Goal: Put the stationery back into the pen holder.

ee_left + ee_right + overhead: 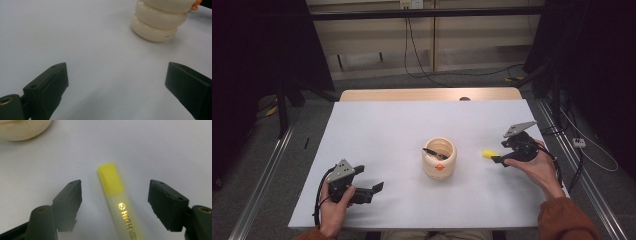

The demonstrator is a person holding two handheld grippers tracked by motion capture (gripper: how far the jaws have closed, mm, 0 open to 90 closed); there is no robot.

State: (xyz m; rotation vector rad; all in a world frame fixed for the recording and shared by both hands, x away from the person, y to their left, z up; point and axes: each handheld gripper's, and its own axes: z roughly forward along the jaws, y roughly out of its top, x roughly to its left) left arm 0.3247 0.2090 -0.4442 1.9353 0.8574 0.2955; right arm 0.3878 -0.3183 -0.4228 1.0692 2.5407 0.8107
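A cream ribbed pot (439, 159) stands at the middle of the white table (382, 125), with a dark pen (435, 153) leaning inside it. Right of the pot a yellow highlighter (487, 154) lies on the table. My right gripper (497, 159) is open around it. In the right gripper view the highlighter (117, 195) lies between the two jaws with a gap on each side, and the pot's edge (20, 130) is at top left. My left gripper (377, 187) rests open near the front left, empty (115, 67), with the pot (160, 20) ahead of it.
A wooden strip (427, 94) runs along the table's far edge. Cables (422, 70) trail on the floor beyond it, and dark stands flank both sides. Bare white surface lies left of and behind the pot.
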